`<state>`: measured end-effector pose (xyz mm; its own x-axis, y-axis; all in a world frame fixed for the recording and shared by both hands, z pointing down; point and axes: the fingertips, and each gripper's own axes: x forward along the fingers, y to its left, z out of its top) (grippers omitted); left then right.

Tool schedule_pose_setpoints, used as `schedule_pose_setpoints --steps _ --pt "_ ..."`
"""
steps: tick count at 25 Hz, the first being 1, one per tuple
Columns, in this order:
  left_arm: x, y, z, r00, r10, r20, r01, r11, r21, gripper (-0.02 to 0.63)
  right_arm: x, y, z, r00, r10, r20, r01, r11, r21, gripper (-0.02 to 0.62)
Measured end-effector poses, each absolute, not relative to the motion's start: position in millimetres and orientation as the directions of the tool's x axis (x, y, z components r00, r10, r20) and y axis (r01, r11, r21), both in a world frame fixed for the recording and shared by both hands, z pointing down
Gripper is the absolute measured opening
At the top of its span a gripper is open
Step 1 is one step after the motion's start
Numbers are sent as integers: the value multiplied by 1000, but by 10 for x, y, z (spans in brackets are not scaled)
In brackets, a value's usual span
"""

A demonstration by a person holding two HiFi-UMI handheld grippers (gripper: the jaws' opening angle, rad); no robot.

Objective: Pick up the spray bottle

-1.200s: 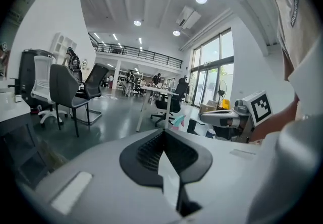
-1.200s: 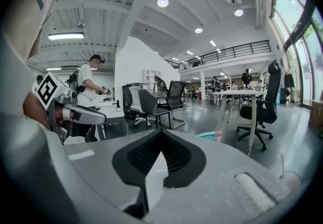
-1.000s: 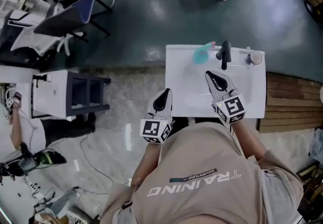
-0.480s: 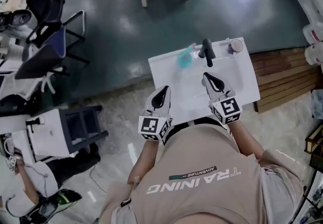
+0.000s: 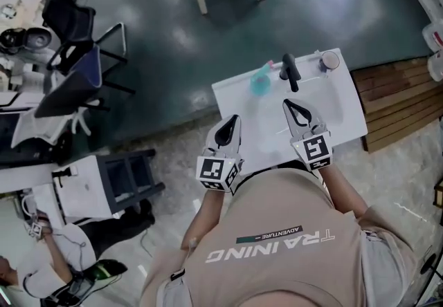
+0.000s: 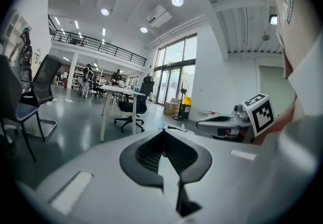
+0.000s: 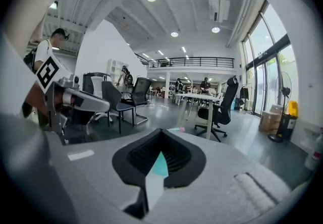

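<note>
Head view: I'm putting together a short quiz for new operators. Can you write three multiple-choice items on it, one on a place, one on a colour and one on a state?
1. Where is the spray bottle?
A. near the far edge of the white table
B. on the floor by the chairs
C. on the wooden boards

2. What colour is the bottle's body?
A. yellow
B. teal
C. brown

3. How is the right gripper?
A. shut on the bottle
B. shut, holding nothing
C. wide open

Answers:
1. A, the bottle sits at the table's far edge, beyond both grippers.
2. B, its body shows teal against the white top.
3. B, the right gripper view shows the jaws meeting with nothing gripped between them.
</note>
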<state>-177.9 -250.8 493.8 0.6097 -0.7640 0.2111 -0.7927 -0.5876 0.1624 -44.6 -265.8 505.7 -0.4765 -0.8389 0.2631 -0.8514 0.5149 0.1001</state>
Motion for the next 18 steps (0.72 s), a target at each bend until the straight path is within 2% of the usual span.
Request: schedule_pose_setpoints --steps 6,9,13,18 --pt "-1947 -2516 4900 536 -815 219 -844 -514 152 18 -575 -2754 5229 -545 -790 281 -825 565 -9 5" --pt "-2036 -2520 4948 505 -830 238 -863 -482 151 18 -672 -2861 5350 -581 -752 312 -798 602 -34 99" --pt "-2109 -2574 4948 475 -848 234 -879 -449 161 18 -743 -3049 5574 -575 -737 354 -797 603 -39 166" --pt "-2118 -2631 4945 469 -853 227 -882 -440 168 18 -760 -3253 5764 -540 -751 380 -825 561 -64 178"
